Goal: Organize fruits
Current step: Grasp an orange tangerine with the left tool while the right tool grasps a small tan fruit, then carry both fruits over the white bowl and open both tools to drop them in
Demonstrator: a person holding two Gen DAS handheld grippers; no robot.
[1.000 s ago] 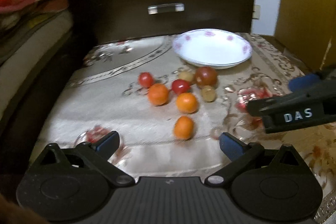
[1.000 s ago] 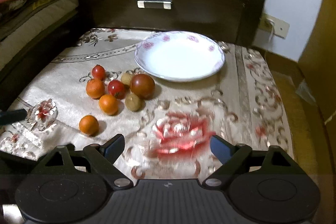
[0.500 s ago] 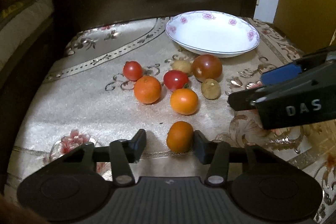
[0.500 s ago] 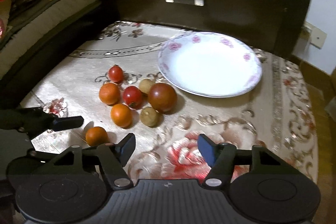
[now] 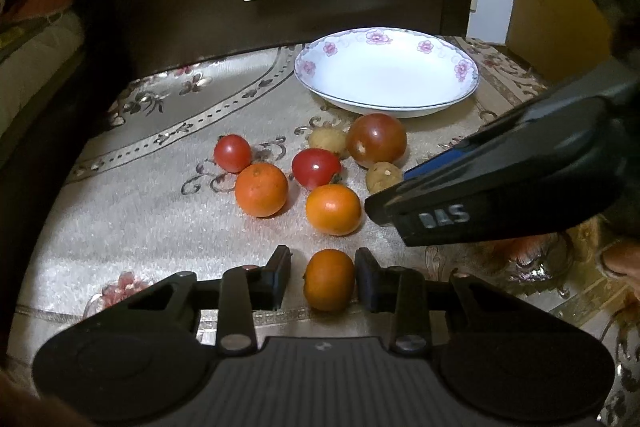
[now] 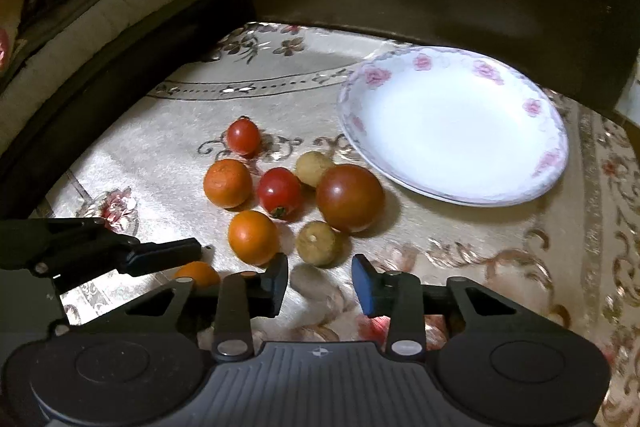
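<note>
Between the left gripper's (image 5: pixel 323 279) closing black fingers, a small round orange fruit (image 5: pixel 329 279) is sitting on the floral beige cloth (image 5: pixel 160 227) (left pad not touching). Right gripper (image 6: pixel 320 281) is narrowing, gripping nothing, near the white floral plate (image 6: pixel 552 163).

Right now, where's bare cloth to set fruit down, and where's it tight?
Free: cloth left of the fruit cluster, and right of it, below the empty plate. Tight: between the left gripper, bracketing the nearest orange, and the right gripper.
</note>
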